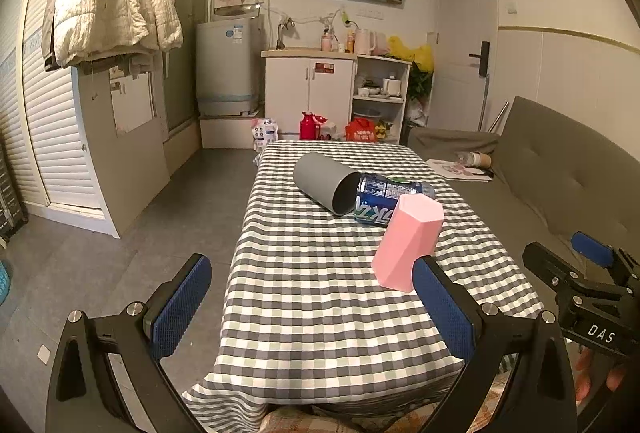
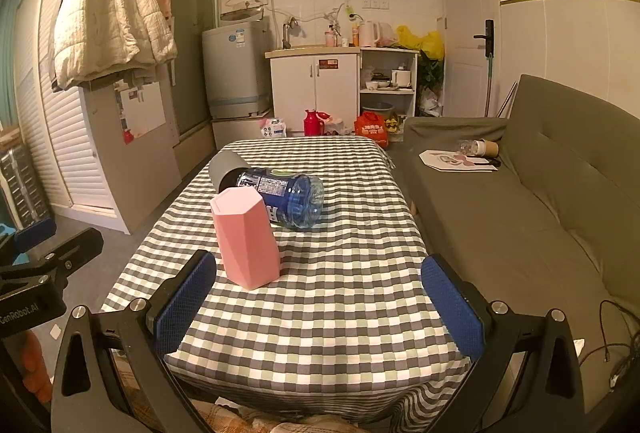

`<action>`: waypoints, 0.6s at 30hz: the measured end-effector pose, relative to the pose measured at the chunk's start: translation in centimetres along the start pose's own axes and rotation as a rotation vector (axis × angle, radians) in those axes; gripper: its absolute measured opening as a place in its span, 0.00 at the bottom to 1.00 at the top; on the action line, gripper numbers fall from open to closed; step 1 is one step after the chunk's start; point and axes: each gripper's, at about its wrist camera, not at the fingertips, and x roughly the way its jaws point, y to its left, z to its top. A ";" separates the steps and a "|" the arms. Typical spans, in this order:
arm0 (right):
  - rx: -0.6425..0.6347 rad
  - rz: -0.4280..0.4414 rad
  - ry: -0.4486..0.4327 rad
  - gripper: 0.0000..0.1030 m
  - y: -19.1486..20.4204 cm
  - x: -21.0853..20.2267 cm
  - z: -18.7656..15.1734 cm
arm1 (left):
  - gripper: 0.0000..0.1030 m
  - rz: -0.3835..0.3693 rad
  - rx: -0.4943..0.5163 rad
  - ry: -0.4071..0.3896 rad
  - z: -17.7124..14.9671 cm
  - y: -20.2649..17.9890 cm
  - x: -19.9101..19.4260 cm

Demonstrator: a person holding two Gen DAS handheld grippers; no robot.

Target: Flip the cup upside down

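Note:
A pink faceted cup [image 1: 406, 243] stands on the checked tablecloth [image 1: 304, 305] with its closed end up; it also shows in the right wrist view [image 2: 246, 239]. A grey cup [image 1: 326, 183] lies on its side behind it, open end toward me, also in the right wrist view [image 2: 226, 167]. My left gripper [image 1: 312, 309] is open and empty, short of the pink cup, its right finger [image 1: 442, 307] just in front of it. My right gripper [image 2: 320, 307] is open and empty, with the pink cup ahead and to the left.
A blue plastic bottle [image 1: 386, 203] lies on its side between the two cups, also in the right wrist view [image 2: 288, 199]. A grey sofa [image 2: 520, 217] runs along the table's right side. Floor lies to the left, and kitchen cabinets [image 1: 308, 93] stand at the back.

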 end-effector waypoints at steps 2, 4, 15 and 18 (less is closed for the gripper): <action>0.000 -0.002 0.000 1.00 -0.1 0.0 0.0 | 1.00 0.000 0.001 -0.001 0.0 0.0 0.0; 0.001 -0.001 -0.001 1.00 -0.1 0.0 0.0 | 1.00 0.000 0.000 0.000 0.0 0.0 0.0; 0.005 -0.003 0.004 1.00 -0.4 0.0 0.0 | 1.00 0.001 0.001 0.000 0.0 0.0 0.0; 0.004 -0.003 0.005 1.00 -0.4 0.0 0.0 | 1.00 0.000 0.000 -0.001 0.0 0.0 0.0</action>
